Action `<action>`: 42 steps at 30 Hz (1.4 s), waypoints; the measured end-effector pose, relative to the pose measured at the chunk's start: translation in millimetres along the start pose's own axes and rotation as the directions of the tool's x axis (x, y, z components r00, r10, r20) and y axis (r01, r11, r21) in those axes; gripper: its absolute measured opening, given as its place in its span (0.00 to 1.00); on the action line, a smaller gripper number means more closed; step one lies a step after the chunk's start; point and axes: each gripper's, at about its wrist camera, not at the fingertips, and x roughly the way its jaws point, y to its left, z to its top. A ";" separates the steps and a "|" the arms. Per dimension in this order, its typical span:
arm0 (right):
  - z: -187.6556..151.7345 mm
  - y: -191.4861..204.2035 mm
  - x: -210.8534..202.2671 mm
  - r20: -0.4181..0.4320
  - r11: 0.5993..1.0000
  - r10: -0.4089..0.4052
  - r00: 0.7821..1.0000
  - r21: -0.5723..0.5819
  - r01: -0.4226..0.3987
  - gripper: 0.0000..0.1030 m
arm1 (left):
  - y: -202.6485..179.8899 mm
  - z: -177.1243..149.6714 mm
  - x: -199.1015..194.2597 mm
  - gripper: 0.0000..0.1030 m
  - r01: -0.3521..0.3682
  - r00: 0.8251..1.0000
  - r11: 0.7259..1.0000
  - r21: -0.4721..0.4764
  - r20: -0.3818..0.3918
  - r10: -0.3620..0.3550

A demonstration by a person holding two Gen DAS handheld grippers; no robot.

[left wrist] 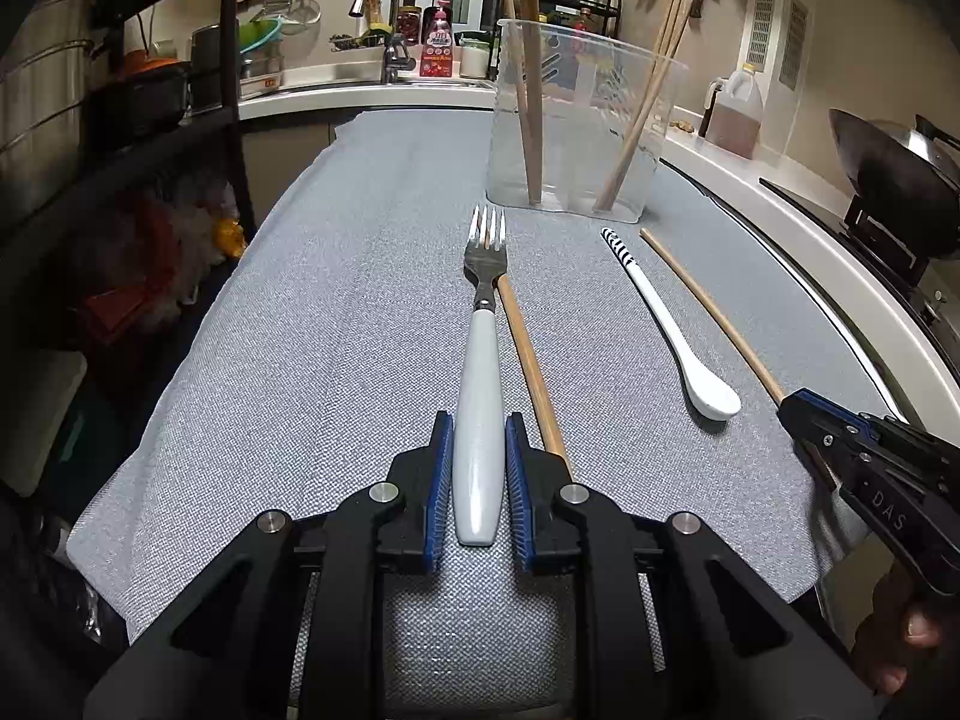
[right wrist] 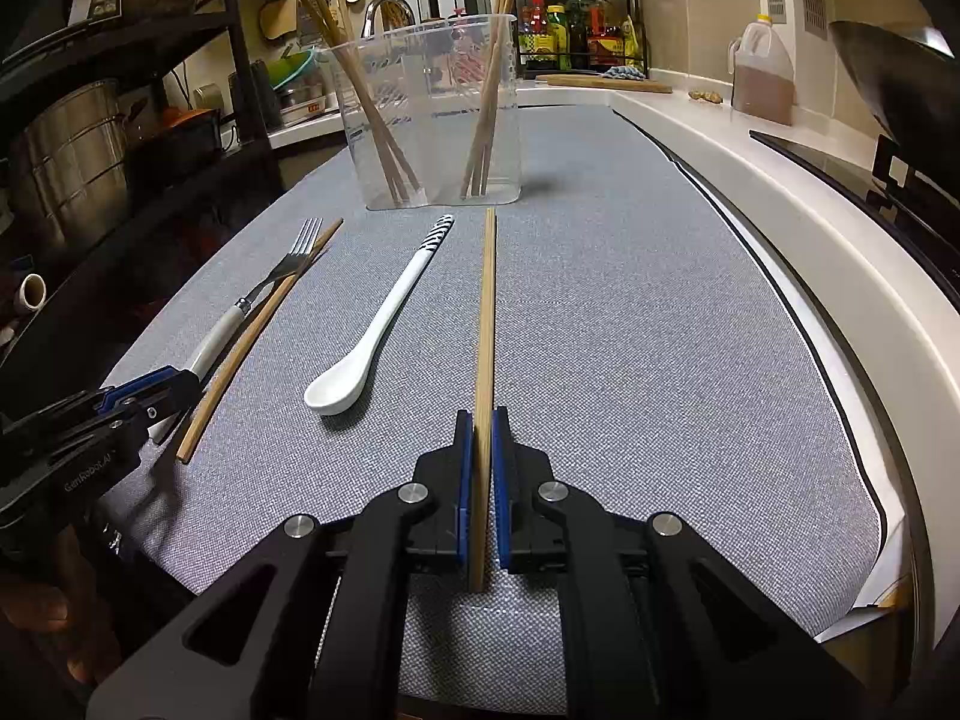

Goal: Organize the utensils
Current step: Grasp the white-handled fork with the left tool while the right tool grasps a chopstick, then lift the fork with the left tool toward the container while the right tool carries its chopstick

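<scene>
Straddling the fork (left wrist: 478,396) handle, our left gripper (left wrist: 478,450) sits bottom centre of the left view. Jaws are part open with a thin gap each side of the white handle, so nothing is clamped yet. The fork lies flat on the grey mat (left wrist: 336,312), tines toward the clear tub (left wrist: 579,120) at top centre. A loose chopstick (left wrist: 528,360) lies tight along the fork's right side and runs under the right finger, so it may get caught in the grab.

Our right gripper (right wrist: 483,450) sits bottom centre of the right view, with the pads pressed nearly onto a second chopstick (right wrist: 486,324). It looks pinched, jaws almost closed, but whether it is lifted off the mat we cannot tell. It points straight up the frame at the tub.

The white spoon (right wrist: 378,336) with the striped handle lies untouched mid-frame, between fork and held stick, bowl toward us.

Progress, as we judge it: partly done. The tub already holds several chopsticks in two leaning bunches, left and right. Four pieces are left on the mat: fork, spoon, two chopsticks. Two of those are being addressed now, one per hand. Spoon and the stick by the fork would come after. Whether the fork and spoon go in the same tub, we cannot tell.
</scene>
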 end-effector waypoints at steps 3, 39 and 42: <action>0.1 0.4 0.2 0.000 1.000 -0.002 1.000 -0.002 0.002 0.07 | -1.5 -0.2 0.2 0.18 -0.008 1.000 1.000 0.008 0.002 0.008; 3.1 2.1 -3.9 -0.012 1.000 0.005 1.000 -0.003 -0.005 0.06 | -9.7 1.3 -1.1 0.17 -0.051 0.999 0.998 0.046 0.007 0.051; 6.1 3.7 -11.9 0.004 1.000 0.002 1.000 -0.009 -0.002 0.06 | -9.9 3.3 -7.0 0.17 -0.056 0.998 0.997 0.047 0.030 0.054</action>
